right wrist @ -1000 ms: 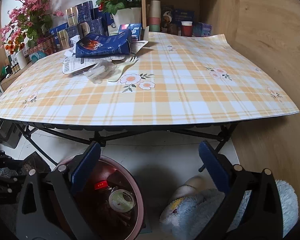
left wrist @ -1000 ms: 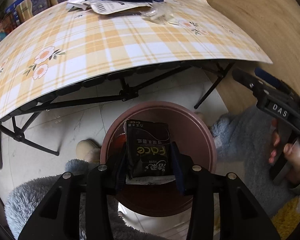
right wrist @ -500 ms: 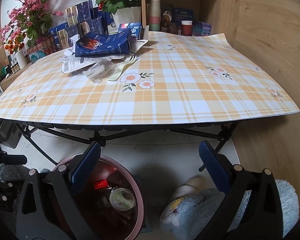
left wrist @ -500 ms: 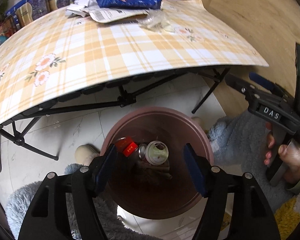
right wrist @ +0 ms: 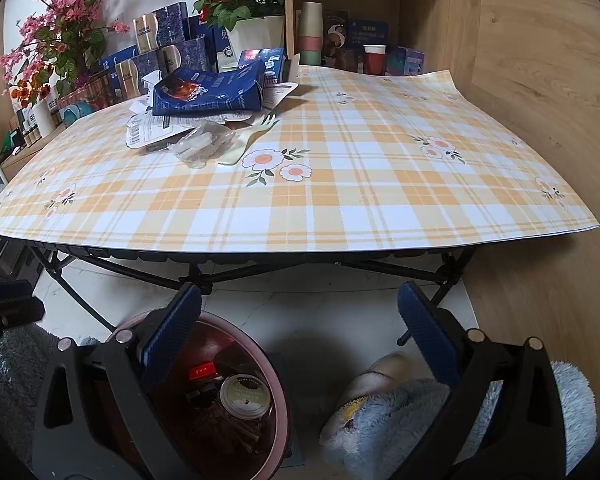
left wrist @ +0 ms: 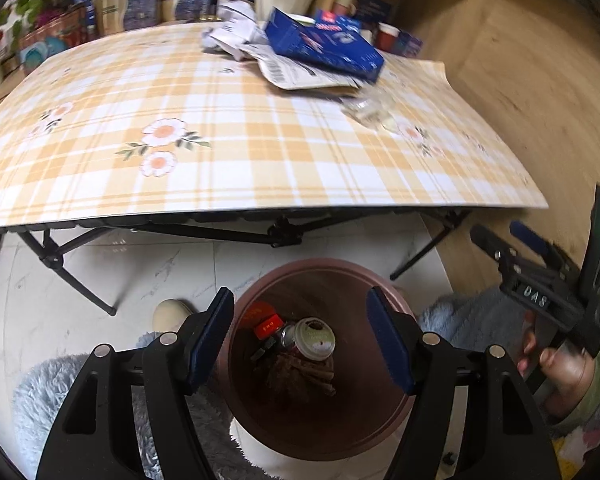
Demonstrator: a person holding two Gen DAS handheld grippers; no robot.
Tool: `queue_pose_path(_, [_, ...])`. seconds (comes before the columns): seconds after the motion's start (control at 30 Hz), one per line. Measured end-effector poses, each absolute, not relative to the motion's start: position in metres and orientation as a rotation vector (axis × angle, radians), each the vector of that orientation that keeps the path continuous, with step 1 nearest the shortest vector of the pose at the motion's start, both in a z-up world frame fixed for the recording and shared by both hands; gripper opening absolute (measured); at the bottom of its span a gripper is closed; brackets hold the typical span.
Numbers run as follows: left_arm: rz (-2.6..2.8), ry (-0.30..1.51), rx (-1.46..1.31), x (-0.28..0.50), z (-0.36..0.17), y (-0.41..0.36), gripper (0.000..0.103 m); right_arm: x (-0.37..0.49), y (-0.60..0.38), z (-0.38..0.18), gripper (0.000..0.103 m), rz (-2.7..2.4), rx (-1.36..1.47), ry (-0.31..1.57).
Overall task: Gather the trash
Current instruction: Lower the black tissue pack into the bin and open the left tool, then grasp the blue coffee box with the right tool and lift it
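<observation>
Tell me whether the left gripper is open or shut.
Open. The left gripper holds nothing; its blue-padded fingers stand wide apart above the round brown trash bin.

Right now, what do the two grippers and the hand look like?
Both are black plastic frames with silver pivot bolts and dark blue ribbed pads: left gripper, right gripper. The left wrist view shows white "DAS" lettering and a green LED on the right unit, held by a bare hand with a pale green cuff.
</observation>
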State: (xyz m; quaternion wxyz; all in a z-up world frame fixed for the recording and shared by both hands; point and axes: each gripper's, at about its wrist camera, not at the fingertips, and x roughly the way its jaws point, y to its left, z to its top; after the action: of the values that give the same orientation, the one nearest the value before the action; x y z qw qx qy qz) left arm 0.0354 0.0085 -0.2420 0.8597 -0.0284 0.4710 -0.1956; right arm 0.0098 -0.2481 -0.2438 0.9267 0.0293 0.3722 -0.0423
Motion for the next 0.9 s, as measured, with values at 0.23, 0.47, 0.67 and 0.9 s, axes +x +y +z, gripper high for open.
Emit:
queue_pose_path(0.23, [-0.352,0.955,-0.165,0.039,-0.238,0.030,0.067,0.011,-0.246,-0.246,0.097,-0.085,0.041,0.766])
queue_pose_path(0.47, [-0.338,0.882,-0.235,0.043,-0.221,0.048,0.067,0.018,-0.246,-0.226,0.097,-0.080,-0.029,0.714])
queue_pose_path(0.67, [-0.354,0.817,-0.193,0.067,-0.201,0.047,0.067,0.072,-0.233,-0.188,0.097,0.003,-0.186,0.656])
queue_pose_path(0.9, [-0.360,0.746,-0.200,0.107,-0.188,0.050,0.067,0.168,-0.181,-0.167,0.097,0.136,-0.343,0.677])
